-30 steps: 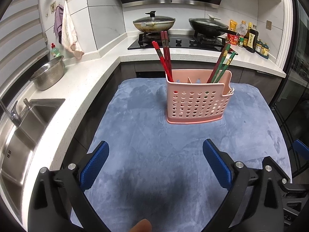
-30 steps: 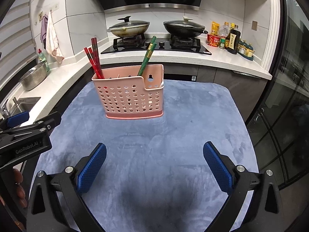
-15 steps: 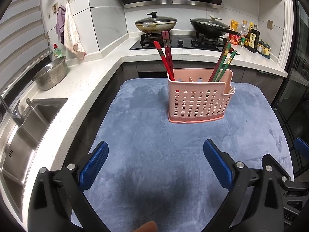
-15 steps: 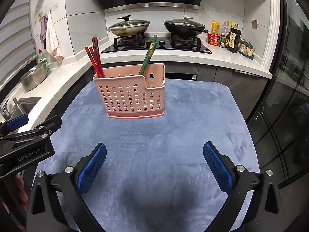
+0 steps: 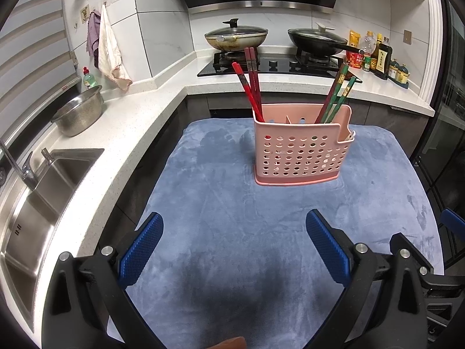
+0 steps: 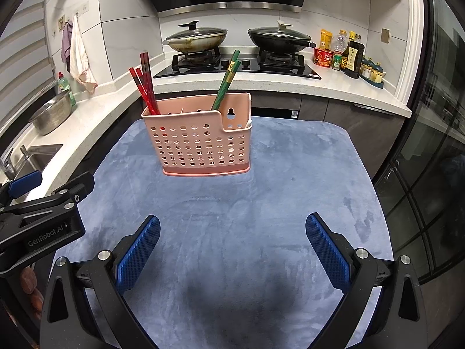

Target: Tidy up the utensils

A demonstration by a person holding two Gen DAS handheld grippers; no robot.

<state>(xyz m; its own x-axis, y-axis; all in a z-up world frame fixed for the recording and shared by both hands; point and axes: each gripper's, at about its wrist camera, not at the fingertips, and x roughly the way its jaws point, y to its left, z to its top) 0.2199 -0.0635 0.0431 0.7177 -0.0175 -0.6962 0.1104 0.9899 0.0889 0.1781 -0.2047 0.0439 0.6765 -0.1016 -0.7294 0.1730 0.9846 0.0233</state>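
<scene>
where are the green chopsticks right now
The green chopsticks lean in the right part of the pink holder on the blue mat, opposite the red chopsticks at its left end, in both views.

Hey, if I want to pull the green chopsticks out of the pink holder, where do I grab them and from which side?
Grip the green chopsticks on the bare shafts above the pink holder rim, coming from above and in front. They lean up and to the right, so close across both sticks and draw out along that slant. Probably easiest for the right gripper, which is open.
</scene>
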